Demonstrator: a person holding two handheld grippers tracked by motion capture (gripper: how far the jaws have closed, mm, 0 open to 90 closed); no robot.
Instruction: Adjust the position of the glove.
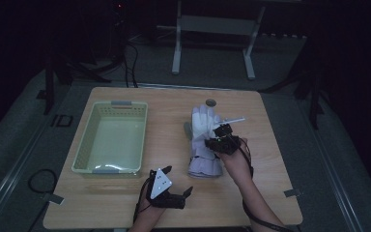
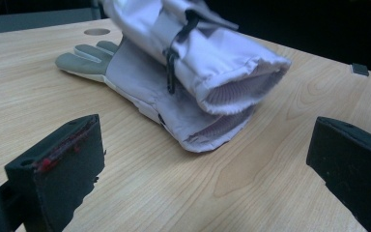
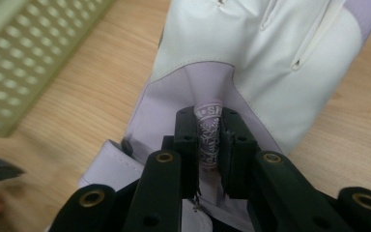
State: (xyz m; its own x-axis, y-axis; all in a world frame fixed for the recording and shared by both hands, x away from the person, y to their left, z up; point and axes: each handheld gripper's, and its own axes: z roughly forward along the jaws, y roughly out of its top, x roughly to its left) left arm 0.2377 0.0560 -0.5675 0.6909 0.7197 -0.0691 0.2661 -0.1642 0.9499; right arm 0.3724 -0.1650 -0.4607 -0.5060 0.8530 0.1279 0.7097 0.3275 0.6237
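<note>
Two padded white-and-lilac ski gloves lie stacked on the pale wood-grain desk, right of the perforated pale-green plastic basket. We see grey palm patches, ribbed knit inside the cuffs and a black strap. Our right claw is clamped on a narrow patterned fabric tab at the upper glove's back. Our left claw stands apart, jaws wide, low over the desk just short of the cuffs.
</note>
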